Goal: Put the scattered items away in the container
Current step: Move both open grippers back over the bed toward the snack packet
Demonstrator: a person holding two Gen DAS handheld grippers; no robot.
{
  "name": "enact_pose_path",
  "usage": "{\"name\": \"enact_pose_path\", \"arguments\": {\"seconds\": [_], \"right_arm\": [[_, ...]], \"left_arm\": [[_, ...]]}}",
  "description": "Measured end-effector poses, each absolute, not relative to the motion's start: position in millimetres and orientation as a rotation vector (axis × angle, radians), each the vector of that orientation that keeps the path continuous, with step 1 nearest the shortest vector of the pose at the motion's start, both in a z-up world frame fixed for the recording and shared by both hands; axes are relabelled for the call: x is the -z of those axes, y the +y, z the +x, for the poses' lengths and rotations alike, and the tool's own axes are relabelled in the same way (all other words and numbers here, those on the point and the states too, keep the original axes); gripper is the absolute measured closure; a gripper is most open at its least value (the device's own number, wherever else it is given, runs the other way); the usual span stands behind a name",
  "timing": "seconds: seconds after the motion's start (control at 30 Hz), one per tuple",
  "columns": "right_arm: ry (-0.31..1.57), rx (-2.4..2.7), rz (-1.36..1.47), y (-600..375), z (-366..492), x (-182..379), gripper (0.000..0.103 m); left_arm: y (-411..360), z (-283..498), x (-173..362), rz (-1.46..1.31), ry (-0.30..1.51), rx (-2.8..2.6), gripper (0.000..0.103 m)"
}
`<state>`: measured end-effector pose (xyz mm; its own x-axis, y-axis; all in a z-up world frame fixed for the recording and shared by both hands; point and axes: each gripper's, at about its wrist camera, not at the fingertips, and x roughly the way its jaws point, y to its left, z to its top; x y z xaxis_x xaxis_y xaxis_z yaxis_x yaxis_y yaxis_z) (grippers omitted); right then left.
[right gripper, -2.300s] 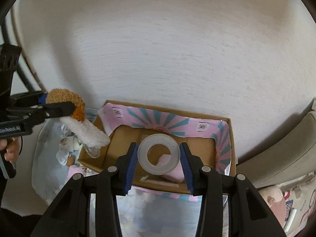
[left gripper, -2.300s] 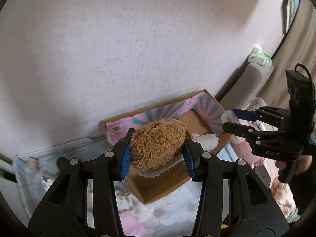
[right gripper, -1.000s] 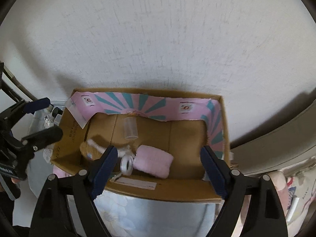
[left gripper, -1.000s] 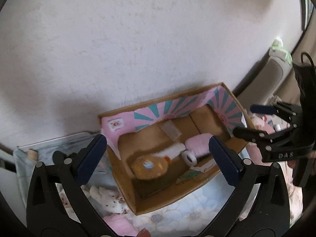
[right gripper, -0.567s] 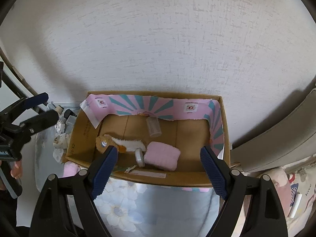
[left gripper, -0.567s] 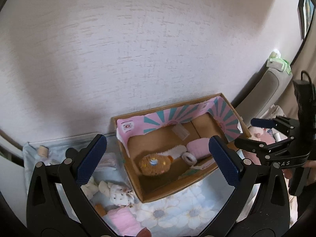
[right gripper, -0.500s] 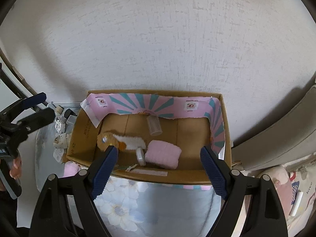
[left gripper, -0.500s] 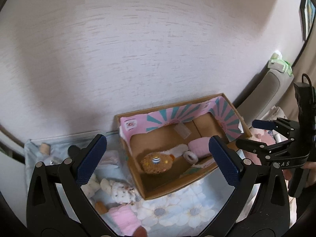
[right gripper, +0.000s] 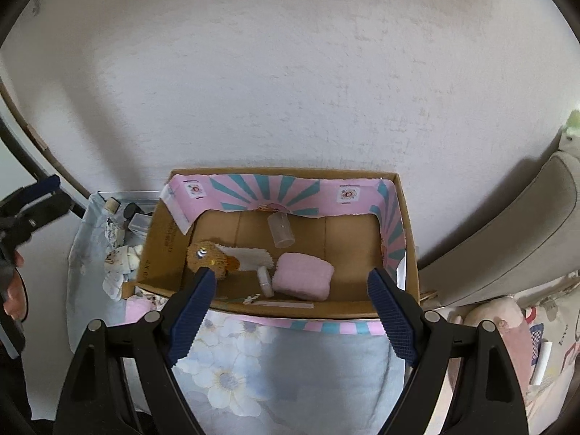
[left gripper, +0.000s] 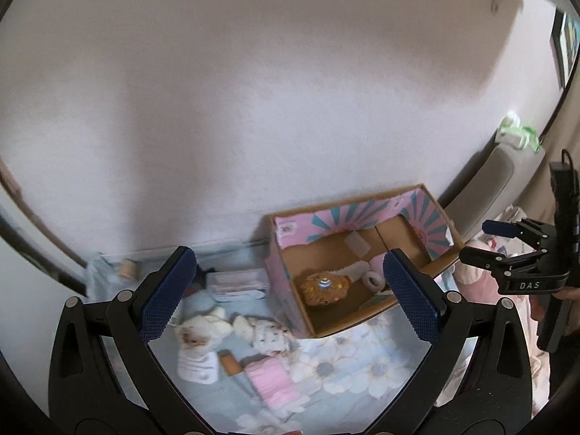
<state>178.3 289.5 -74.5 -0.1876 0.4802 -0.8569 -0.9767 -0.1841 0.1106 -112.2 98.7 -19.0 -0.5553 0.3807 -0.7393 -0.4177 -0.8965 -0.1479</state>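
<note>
Open brown cardboard box w/ pink-and-teal sunburst lining [right gripper: 286,188] sits against the white textured wall [right gripper: 290,72], on a pale blue floral-print cloth [right gripper: 239,369]. Inside the box: fuzzy brown plush toy w/ white fleece tail [right gripper: 208,253] at the left end, small white ring-shaped tape roll [right gripper: 264,281] on edge beside a rolled pink towel [right gripper: 302,279], and a clear plastic cup [right gripper: 281,230] lying on its side near the back wall. Left gripper [left gripper: 290,297] has jaws spread wide, nothing btwn them, above the cloth left of the box. Right gripper [right gripper: 291,306] also wide, empty, over the box's near rim. Scattered on the cloth left of the box, left-wrist view: white printed baby garments [left gripper: 232,330], folded pink cloth [left gripper: 277,386], white paper card [left gripper: 197,362], stack of folded white fabric [left gripper: 237,284], small cork-coloured cylinder [left gripper: 127,270] near the wall. Grey upholstered cushion [right gripper: 507,232] stands right of the box.
</note>
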Motion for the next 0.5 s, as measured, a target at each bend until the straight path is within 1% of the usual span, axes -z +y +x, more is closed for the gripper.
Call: {"name": "enact_pose_path", "arguments": {"seconds": [0.23,0.33,0.5], "right_arm": [[0.784,-1.685,-0.816,277.7,150.8,36.3,0.020],[0.748,-1.703,-0.828,271.8,131.6,27.2,0.020],[0.706,-1.800,-0.820,256.9,93.8,18.0,0.020]], "left_arm": [[37.5,-102.0,-24.9,-1.035,0.083,-2.548,0.000],[11.4,-96.8,-36.1,-1.015,0.082,-2.601,0.000],[-26.0,-87.4,-32.1,-1.031,0.071,-2.646,0.000]]}}
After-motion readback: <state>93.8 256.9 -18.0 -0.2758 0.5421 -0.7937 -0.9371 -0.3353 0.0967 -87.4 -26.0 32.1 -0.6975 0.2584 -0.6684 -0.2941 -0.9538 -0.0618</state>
